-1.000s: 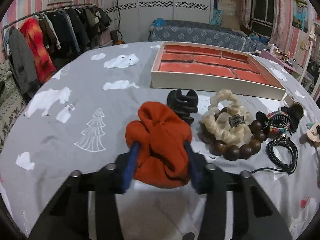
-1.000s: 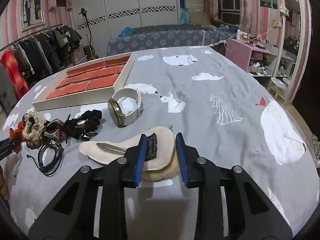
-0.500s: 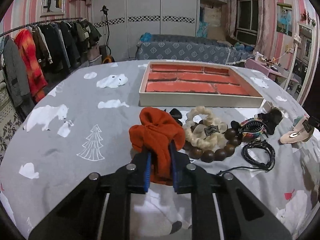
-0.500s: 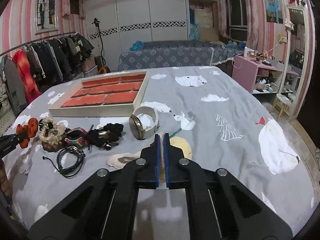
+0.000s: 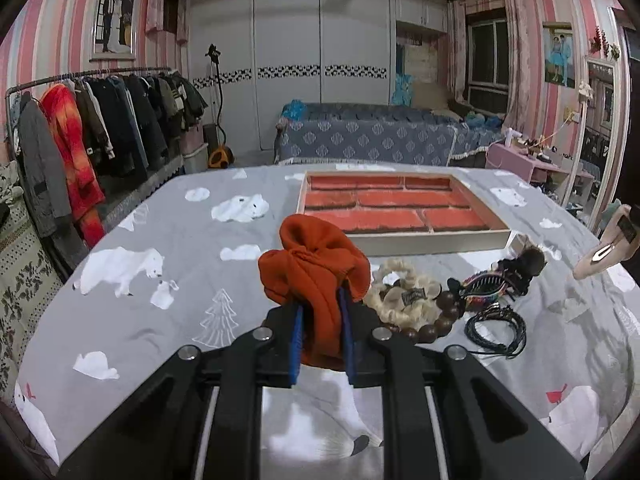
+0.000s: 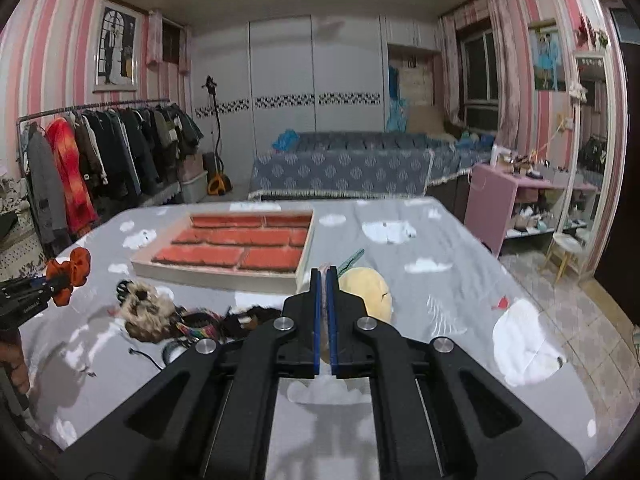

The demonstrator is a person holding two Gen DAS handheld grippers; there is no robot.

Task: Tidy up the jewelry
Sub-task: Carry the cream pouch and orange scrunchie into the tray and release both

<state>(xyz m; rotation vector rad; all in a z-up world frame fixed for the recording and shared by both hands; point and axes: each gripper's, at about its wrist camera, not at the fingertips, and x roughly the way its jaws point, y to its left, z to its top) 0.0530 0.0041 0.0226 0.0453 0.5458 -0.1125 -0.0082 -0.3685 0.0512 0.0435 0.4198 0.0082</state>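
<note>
A rust-orange fabric scrunchie point(image 5: 316, 276) is being pinched between the left gripper's point(image 5: 322, 320) blue fingers above the grey printed worktop point(image 5: 180, 240); the right gripper's point(image 6: 325, 292) fingers are clamping a cream felt hair clip point(image 6: 370, 292), pink-striped bedroom behind.

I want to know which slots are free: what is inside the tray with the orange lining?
Nothing shows in the tray: its orange compartments look bare in both views. The orange scrunchie, clamped in the left hand-held gripper, hides the near left corner.
</note>
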